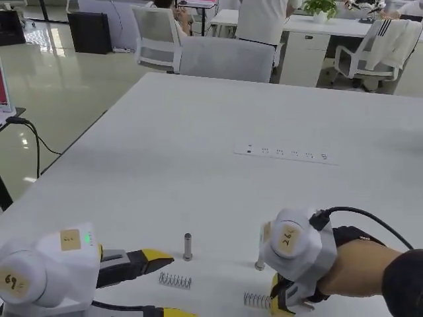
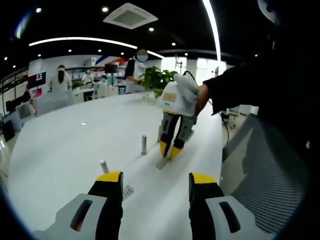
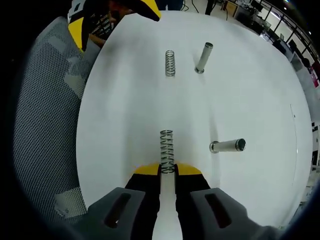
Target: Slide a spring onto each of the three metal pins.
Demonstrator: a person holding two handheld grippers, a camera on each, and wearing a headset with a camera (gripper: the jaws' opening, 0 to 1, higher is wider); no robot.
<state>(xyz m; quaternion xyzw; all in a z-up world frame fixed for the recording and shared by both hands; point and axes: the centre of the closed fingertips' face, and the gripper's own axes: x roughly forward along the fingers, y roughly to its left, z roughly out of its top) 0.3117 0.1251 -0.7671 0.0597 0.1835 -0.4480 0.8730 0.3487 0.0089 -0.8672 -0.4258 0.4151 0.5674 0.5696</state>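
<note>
Two short grey metal pins are seen upright near the near edge of the white tabletop (image 1: 198, 165). The first pin (image 1: 188, 246) stands clear, while the second pin (image 1: 259, 265) is largely hidden behind the white housing of the right gripper (image 1: 281, 302). Two thin coiled wire springs are also in view. The loose spring (image 1: 174, 281) lies flat just beside the first pin, closer to the near edge, and in the left gripper view it is half covered by a yellow-tipped jaw. The held spring (image 3: 166, 147) is clamped at one end between the right gripper's nearly closed fingers; its free end lies along the tabletop, apart from the second pin. In the head view that spring is partly covered by the gripper. The left gripper (image 2: 155, 181) is held with its fingers wide apart, gripping nothing; its lower jaw is cut off by the head view's bottom edge.
</note>
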